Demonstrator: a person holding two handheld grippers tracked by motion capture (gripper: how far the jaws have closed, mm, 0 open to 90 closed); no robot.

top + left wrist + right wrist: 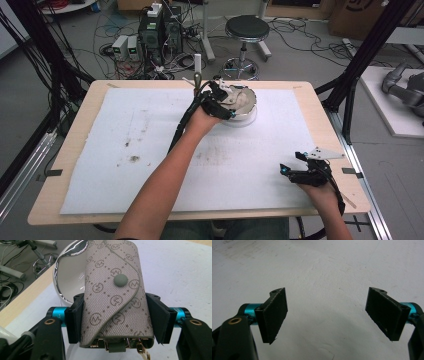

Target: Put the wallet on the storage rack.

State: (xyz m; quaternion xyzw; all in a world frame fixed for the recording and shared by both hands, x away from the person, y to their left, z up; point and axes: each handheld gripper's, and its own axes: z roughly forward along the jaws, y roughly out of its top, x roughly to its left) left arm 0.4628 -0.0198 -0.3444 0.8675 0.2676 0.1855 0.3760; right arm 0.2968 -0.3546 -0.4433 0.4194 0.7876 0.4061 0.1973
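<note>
High view: left gripper (226, 102) at upper centre of the frame, forearm reaching up from the bottom edge. It holds a grey pouch (241, 98) over a shiny metal bowl (248, 111) that sits on the white mat (150, 145) near the far edge of the table (75, 125). Right gripper (295, 172) low at lower right, on the mat, well apart from the bowl. A black stool (246, 27) stands on the floor beyond the table.

Left gripper view: jaws clamped on the two sides of the pouch (115, 295), a monogram-patterned fabric key case with a round grey snap (120, 280) on its flap and gold hardware at its lower end. Pouch fills centre frame, upright between the pads. Bowl (67, 280) behind it at upper left, rim bright, inside pale.

Right gripper view: jaws stand wide apart, nothing between them; bare white mat (324, 277) beneath, lightly soiled at upper left.
</note>
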